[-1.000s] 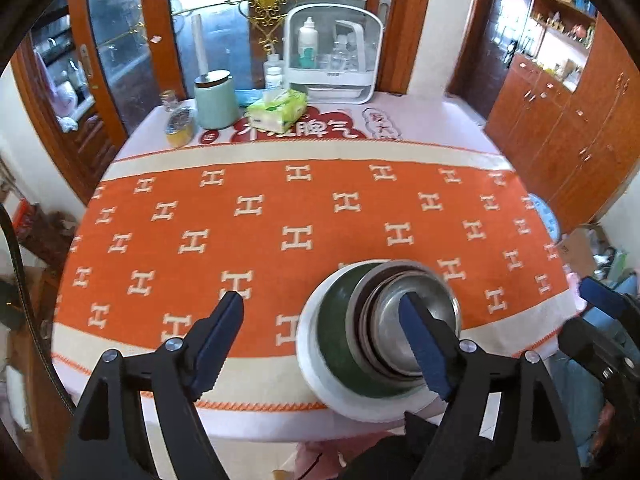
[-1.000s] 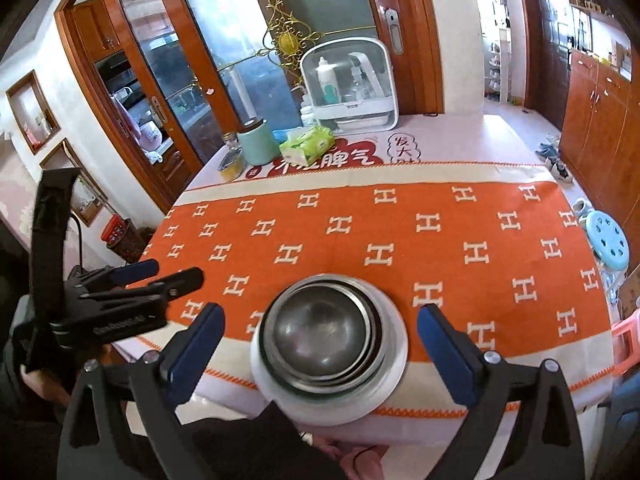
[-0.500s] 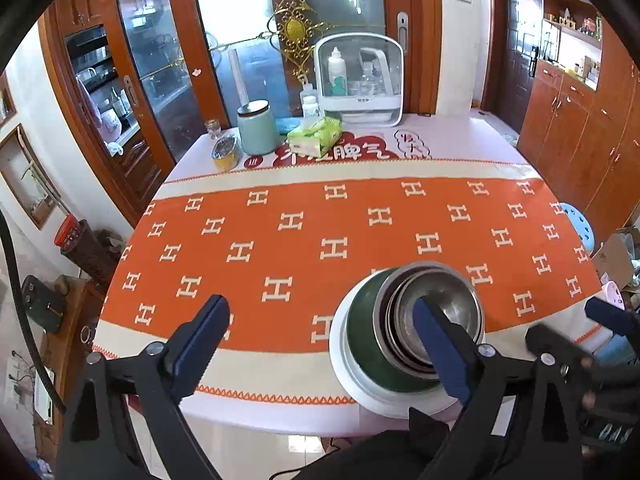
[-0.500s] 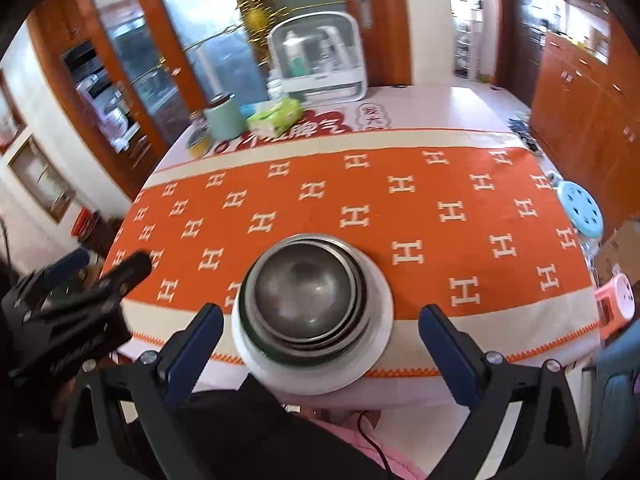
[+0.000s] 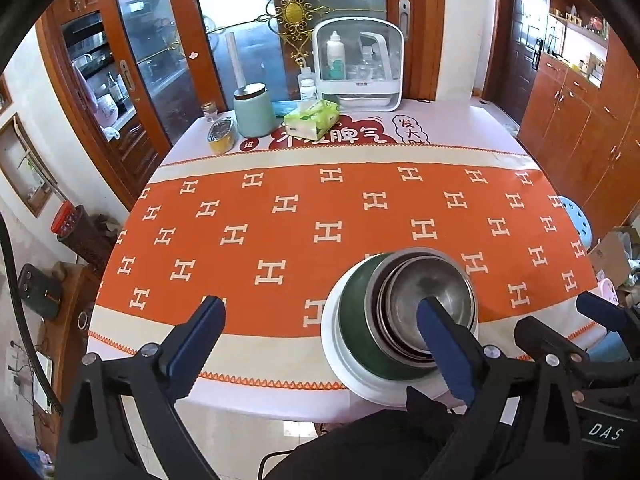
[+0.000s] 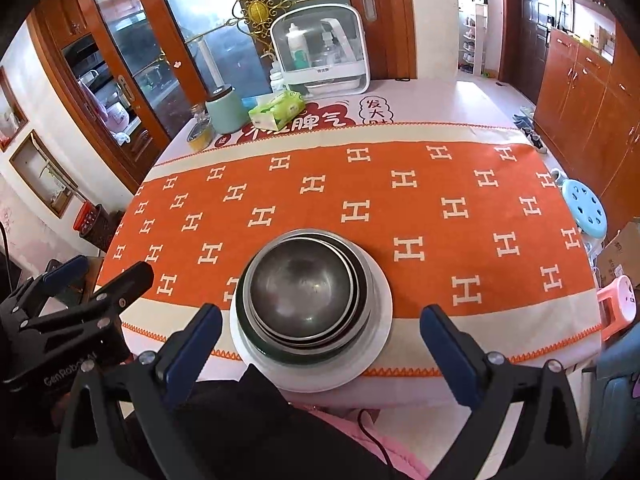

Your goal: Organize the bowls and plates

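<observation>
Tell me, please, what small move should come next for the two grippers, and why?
Probably draw both back from the table. The bowls sit nested on the plate near the table's front edge, and the left gripper, whose jaws have just been opening, and the right gripper hold nothing.

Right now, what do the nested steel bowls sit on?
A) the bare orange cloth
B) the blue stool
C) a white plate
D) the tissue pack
C: the steel bowls nest in a dark green bowl, and that stack rests on the white plate near the table's front edge.
</observation>
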Tool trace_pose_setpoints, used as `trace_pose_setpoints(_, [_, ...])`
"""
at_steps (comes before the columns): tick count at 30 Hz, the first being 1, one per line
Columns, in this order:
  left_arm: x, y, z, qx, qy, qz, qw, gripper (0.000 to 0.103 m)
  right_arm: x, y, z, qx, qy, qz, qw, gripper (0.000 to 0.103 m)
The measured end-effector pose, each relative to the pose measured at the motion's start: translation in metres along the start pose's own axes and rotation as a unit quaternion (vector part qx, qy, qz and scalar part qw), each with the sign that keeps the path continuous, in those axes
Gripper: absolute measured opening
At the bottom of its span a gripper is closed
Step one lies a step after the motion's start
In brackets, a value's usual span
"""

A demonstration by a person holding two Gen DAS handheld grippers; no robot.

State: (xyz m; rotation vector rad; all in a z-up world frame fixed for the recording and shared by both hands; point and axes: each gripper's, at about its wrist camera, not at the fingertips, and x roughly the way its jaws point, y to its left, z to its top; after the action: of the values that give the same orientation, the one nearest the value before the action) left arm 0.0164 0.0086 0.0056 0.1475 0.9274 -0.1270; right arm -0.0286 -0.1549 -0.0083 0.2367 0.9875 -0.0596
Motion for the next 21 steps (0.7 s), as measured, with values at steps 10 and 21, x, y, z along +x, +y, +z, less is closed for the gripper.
trace_pose_setpoints(10, [0.011, -0.005, -0.001, 0.008, 0.04, 0.003, 0.9992, 0.097, -0.003, 0.006, 0.002, -0.017, 0.005, 0.016, 1.0, 0.1])
trace_pose_setpoints(21, [0.017, 0.002, -0.004, -0.003, 0.052, 0.014, 0.9985, 0.102, 0.002, 0.007, -0.001, -0.012, 0.02, 0.017, 1.0, 0.1])
